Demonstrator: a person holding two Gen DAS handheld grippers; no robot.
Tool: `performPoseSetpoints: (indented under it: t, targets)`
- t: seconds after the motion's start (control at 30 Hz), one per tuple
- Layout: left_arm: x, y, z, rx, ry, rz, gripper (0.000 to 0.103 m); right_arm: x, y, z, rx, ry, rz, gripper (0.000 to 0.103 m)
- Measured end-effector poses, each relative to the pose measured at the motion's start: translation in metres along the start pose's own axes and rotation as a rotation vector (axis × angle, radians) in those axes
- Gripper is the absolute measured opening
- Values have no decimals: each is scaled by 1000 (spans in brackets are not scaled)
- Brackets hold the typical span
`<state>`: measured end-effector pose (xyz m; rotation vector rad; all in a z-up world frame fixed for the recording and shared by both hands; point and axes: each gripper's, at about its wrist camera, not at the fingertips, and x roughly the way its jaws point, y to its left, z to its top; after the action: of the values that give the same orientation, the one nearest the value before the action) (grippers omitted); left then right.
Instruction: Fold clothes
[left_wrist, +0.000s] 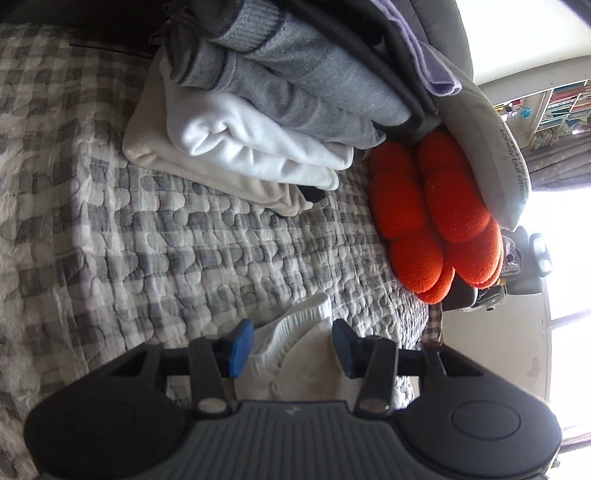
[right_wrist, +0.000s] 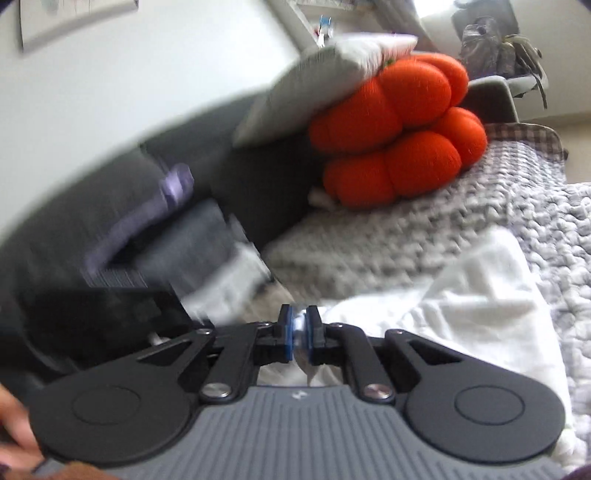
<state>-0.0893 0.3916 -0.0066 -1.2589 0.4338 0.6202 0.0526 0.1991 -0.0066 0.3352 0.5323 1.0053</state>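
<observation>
Stretching beneath me is the grey-and-white checked quilted bedspread (left_wrist: 155, 236), my folding surface with bare room at its middle. A stack of folded grey and white clothes (left_wrist: 266, 122) sits at its far edge, beside an orange knotted plush cushion (left_wrist: 432, 218). My right gripper (right_wrist: 300, 334) pinches the white ribbed-cuff garment (right_wrist: 461, 306), probably to carry a fold over. My left gripper (left_wrist: 291, 345) gapes wide around its cuff.

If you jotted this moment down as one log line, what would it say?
left gripper: jaws open around white garment | right gripper: jaws shut on white garment | folded stack on quilt
</observation>
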Motion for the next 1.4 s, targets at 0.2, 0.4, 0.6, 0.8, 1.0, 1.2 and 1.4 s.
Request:
performPoseSetpoints:
  t: [0.2,0.4,0.6,0.8,1.0,1.2,1.4]
  targets:
    - [2,7,4,-4,2,30,47,37,11,-29,-146,269,-76,10]
    - [9,4,0,52,33,52,47,23,4,-9,-54,282,5,17]
    - [17,-10,-9,155,55,59,47,-14,-18,20,-108,187,-44,41]
    - [32,-36,-27,389,65,92,47,-42,-48,29,-186,188,-143,41]
    - [46,-47,-40,537,90,86,47,-53,-41,-4,-428,305,-140,41]
    - [50,-45,-39,626,54,233,44,-60,-43,-20,-538,363,-156,41]
    - [39,-46,-37,640,10,215,44,-68,-60,13,-430,258,-112,39]
